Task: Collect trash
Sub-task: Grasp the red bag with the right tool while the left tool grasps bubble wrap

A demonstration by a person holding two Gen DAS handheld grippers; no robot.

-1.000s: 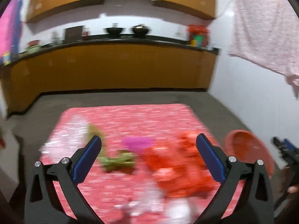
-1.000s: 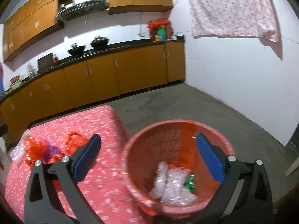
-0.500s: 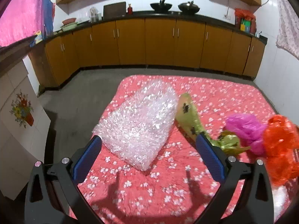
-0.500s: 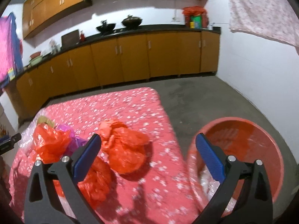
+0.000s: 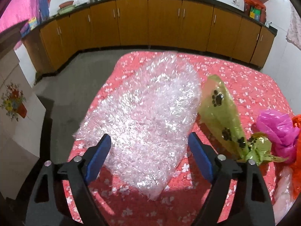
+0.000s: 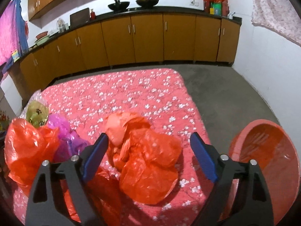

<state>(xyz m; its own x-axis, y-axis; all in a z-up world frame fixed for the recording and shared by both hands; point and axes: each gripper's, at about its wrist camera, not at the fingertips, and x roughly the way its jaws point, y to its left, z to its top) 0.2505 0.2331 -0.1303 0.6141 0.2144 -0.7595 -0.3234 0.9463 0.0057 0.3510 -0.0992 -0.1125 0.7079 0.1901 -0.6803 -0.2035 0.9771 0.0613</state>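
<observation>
My left gripper [image 5: 148,150] jaws apart, closing around clear crinkly bubble-wrap sheet [image 5: 144,116]. Right gripper [image 6: 149,150] apart, closing around crumpled red plastic bag [image 6: 146,162] on pink floral tablecloth [image 6: 131,92]. Red plastic basket [image 6: 267,162] right, on floor.

left black plastic two-finger gripper [image 5: 149,153]: blue rectangular pads are fitted on the inner faces | open triangular cut-outs are seen in the black linkage arms | round silver pins are set at the joints | right black plastic two-finger gripper [image 6: 150,153]: built alike, same blue pads, same silver pins
</observation>
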